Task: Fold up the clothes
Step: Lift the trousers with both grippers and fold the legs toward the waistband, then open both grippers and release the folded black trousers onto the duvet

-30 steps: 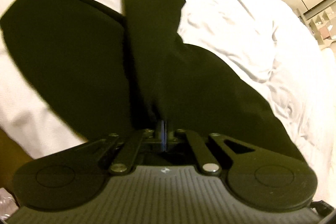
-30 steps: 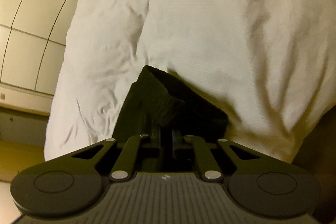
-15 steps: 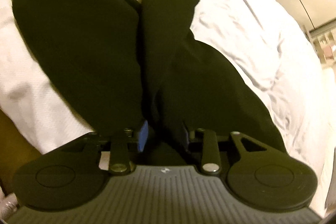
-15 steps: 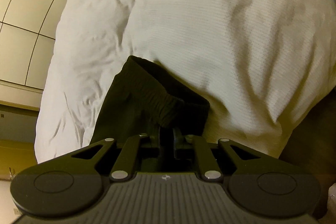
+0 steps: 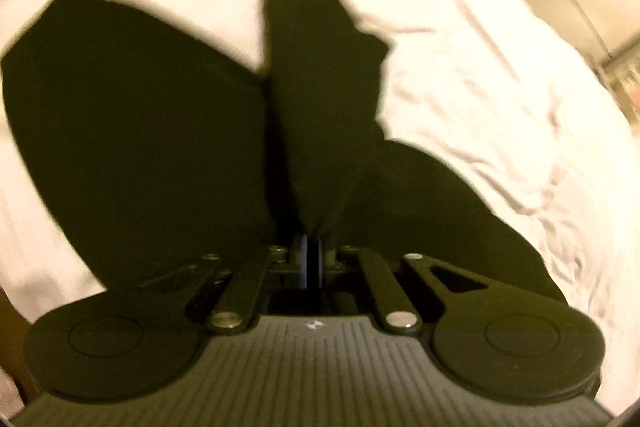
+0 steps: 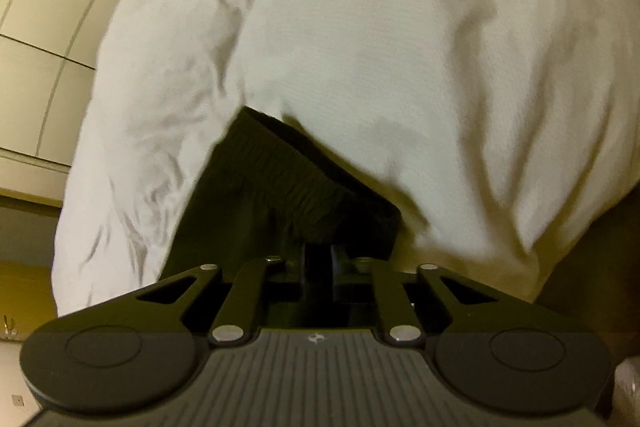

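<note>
A black garment, it looks like trousers [image 5: 132, 131], lies spread on a white bed [image 5: 480, 67]. In the left wrist view one flat panel lies at the left and a folded leg [image 5: 324, 75] runs away from me. My left gripper [image 5: 311, 251] is shut on a pinch of the black cloth at its near edge. In the right wrist view my right gripper [image 6: 318, 255] is shut on the garment's gathered elastic waistband [image 6: 304, 187], near the bed's edge.
The white duvet [image 6: 400, 47] is wrinkled and falls off at the bed's edge. Pale cupboard panels [image 6: 36, 27] stand beyond the bed. A dark floor or bed frame [image 6: 592, 267] shows at the lower right in the right wrist view.
My left gripper opened half a second ago and has shut again on the black cloth. The garment shifted in the left wrist view. My right gripper has kept its hold on the waistband.
</note>
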{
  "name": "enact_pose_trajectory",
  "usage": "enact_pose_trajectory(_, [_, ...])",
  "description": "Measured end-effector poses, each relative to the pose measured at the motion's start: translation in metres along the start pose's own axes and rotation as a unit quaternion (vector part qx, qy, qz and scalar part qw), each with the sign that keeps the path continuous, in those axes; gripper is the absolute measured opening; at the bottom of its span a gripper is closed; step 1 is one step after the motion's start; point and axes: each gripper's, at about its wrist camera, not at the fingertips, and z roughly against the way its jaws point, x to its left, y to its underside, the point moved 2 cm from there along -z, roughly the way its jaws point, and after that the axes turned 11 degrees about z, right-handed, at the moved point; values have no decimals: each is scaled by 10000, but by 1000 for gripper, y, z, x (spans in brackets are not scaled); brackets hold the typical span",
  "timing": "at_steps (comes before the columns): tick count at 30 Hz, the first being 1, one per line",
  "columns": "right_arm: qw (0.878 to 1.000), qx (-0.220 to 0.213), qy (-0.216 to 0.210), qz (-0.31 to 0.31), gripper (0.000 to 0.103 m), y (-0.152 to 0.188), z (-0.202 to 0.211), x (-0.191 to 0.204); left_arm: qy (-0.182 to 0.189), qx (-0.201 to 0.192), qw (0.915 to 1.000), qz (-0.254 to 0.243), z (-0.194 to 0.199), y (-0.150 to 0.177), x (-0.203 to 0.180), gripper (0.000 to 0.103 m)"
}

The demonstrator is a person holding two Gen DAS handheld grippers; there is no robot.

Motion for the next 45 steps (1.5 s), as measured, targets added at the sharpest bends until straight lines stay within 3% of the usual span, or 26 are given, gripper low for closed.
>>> enact_pose_trajectory(3, [9997,-52,-54,229,10,-4,11,8,184,-271,9994,-127,37,3,2,2])
enact_pose_trajectory(5, [9994,-43,-61,348,9,-5,18,10,85,-339,9991,-243,49,11,7,2])
enact_pose_trajectory(11, [9990,162,200,369,9,3,13,-5,-456,-58,9984,-337,20,42,31,2])
enact_pose_trajectory(14, [9987,78,240,443,8,5,17,-3,-386,-233,9982,-394,27,45,29,2])
enact_pose_trajectory(18, [9970,263,357,634,10,5,4,-5,-706,-78,9948,-737,5,57,28,3])
enact_pose_trajectory(20, [9945,469,589,731,16,9,-11,-8,-914,-9,9924,-827,-4,61,26,4])
enact_pose_trajectory(21, [9930,529,707,789,36,11,-14,-6,-999,6,9914,-846,-6,62,25,7])
enact_pose_trajectory(22, [9902,668,909,826,64,13,-17,-4,-1077,39,9898,-934,-5,62,22,7])
enact_pose_trajectory(23, [9875,764,1065,876,71,15,-17,-1,-1153,76,9879,-1036,-4,62,19,9])
enact_pose_trajectory(26, [9799,761,1343,1264,69,21,-4,19,-1297,83,9821,-1366,17,62,9,13])
enact_pose_trajectory(28, [9765,721,1436,1440,71,25,8,35,-1317,44,9809,-1434,38,62,7,21])
enact_pose_trajectory(31, [9764,733,957,1792,71,38,20,65,-1413,84,9784,-1506,61,55,7,23])
enact_pose_trajectory(33, [9691,1107,578,2128,70,52,10,88,-1514,127,9759,-1565,68,47,7,22])
enact_pose_trajectory(37, [9455,2040,146,2534,54,100,-30,131,-1753,228,9708,-1619,75,24,13,22])
enact_pose_trajectory(42, [9111,2673,-459,3104,53,164,-74,213,-1701,425,9730,-1498,62,-24,32,22])
enact_pose_trajectory(45, [9036,2804,-678,3167,53,196,-102,261,-1684,678,9709,-1560,43,-56,48,22])
